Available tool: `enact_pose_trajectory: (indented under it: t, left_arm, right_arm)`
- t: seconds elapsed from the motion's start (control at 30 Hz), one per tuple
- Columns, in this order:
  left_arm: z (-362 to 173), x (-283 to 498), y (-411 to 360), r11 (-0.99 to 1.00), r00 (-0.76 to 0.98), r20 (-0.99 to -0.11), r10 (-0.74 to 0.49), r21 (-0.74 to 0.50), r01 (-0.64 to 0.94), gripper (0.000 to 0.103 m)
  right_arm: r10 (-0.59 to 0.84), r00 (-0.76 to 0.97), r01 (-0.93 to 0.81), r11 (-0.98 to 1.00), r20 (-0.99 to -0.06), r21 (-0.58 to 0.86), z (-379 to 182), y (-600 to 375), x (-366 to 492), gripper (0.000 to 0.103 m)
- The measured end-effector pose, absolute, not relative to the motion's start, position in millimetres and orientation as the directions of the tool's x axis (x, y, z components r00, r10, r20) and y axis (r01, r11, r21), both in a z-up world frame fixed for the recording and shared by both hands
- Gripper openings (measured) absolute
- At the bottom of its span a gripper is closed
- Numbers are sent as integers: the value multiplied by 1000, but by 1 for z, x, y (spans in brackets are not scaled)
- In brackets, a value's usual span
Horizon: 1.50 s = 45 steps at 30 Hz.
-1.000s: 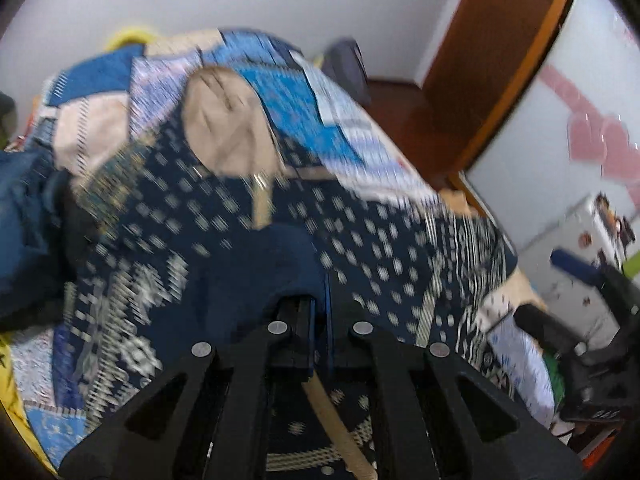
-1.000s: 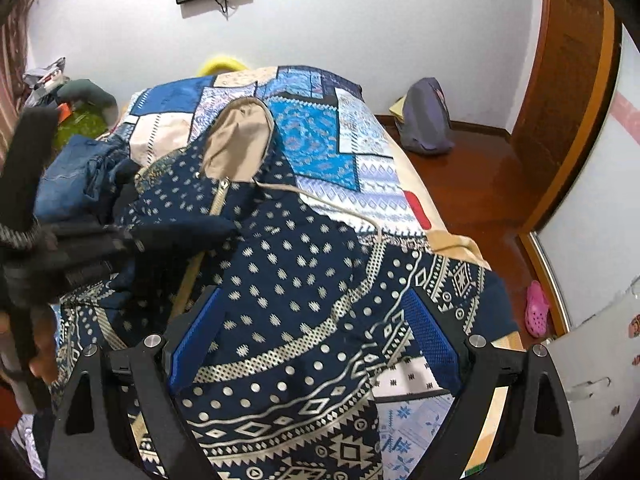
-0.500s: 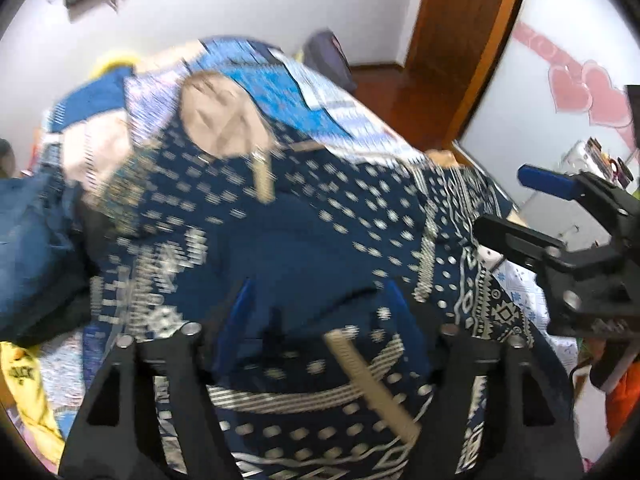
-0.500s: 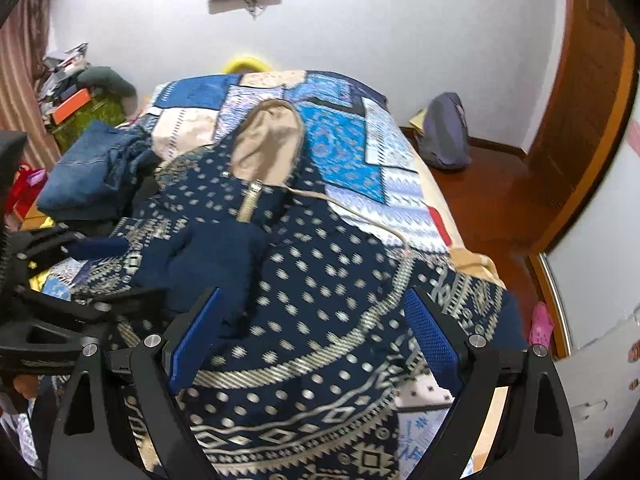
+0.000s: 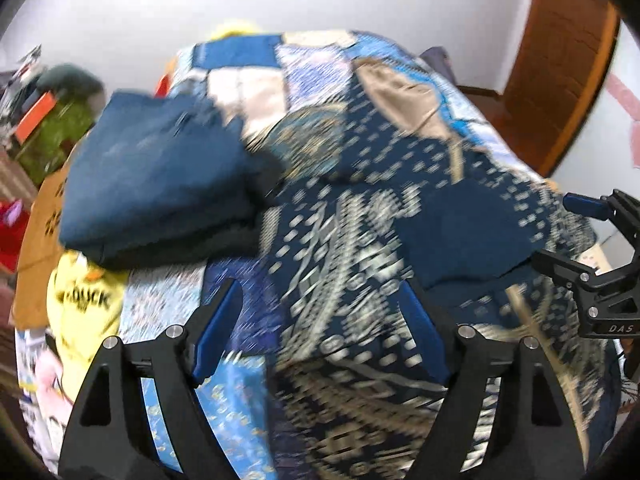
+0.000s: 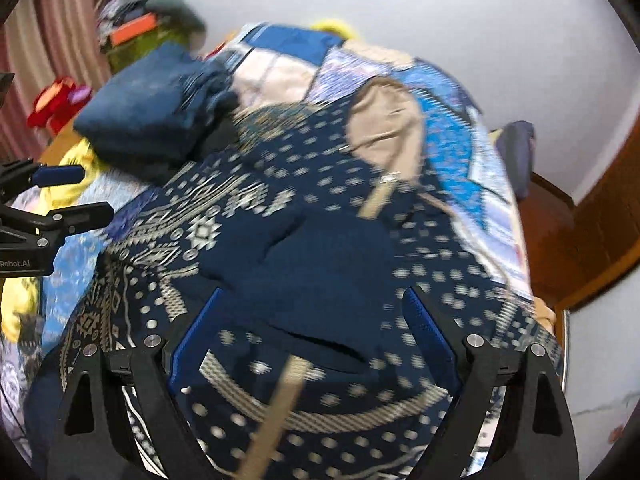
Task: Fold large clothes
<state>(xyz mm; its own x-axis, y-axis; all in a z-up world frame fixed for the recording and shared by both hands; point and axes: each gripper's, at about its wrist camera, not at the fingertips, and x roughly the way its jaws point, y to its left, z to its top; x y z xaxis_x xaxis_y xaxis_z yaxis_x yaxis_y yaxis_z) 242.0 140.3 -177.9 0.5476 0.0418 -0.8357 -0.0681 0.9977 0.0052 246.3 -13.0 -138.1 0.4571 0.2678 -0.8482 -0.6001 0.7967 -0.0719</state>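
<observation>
Left wrist view: the left gripper points steeply down, its jaws opening wide with nothing pinched; only the patterned navy hoodie lies below and between the blue pads. Motion blur smears the fabric print, and the gripper's base is cut off at 6 o'clock. The hoodie lies spread on the patchwork bedspread, its beige-lined hood toward 1 o'clock. A folded stack of blue clothes sits at 10 o'clock, touching the hoodie's edge. The right gripper enters at 3 o'clock, partly cut off.

In the right wrist view, the right gripper stands spread apart and empty over the hoodie's plain navy sleeve; the beige zipper strip is blurred.

A second ago the left gripper was clamped on dark fabric; it has since let go and swung toward the stack.
</observation>
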Motion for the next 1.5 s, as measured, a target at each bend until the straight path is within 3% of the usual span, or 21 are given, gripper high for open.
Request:
enact_pose_trajectory:
  t: [0.2,0.4,0.5,0.57,0.67,1.2,1.5]
  left_arm:
    - [-222,226,164,996,468,-883,33,-10,-88,80]
    - [-259,220,167,996,400,-916,27,-9,-87,80]
    - [-268,221,168,995,396,-918,23,-16,-96,81]
    - [-268,222,170,993,405,-914,26,-22,-113,84]
    - [-271,224,173,990,409,-912,27,-34,-140,84]
    - [-271,236,181,972,397,-914,87,-10,-234,84]
    - [-272,237,182,963,386,-916,108,1,-269,84]
  right_arm:
    - [217,430,-635,762,-876,-123,-167,24,250,85]
    - [176,364,-691,709,-915,-139,-198,44,253,67]
    - [198,334,-699,708,-922,-101,-205,44,257,53]
    - [210,326,-697,712,-922,-84,-204,42,259,32]
    - [209,353,-674,733,-912,-93,-198,37,261,11]
    - [294,598,-433,901,-745,8,-96,-73,283,10]
    - [247,558,-281,955,-792,99,-118,-142,293,10]
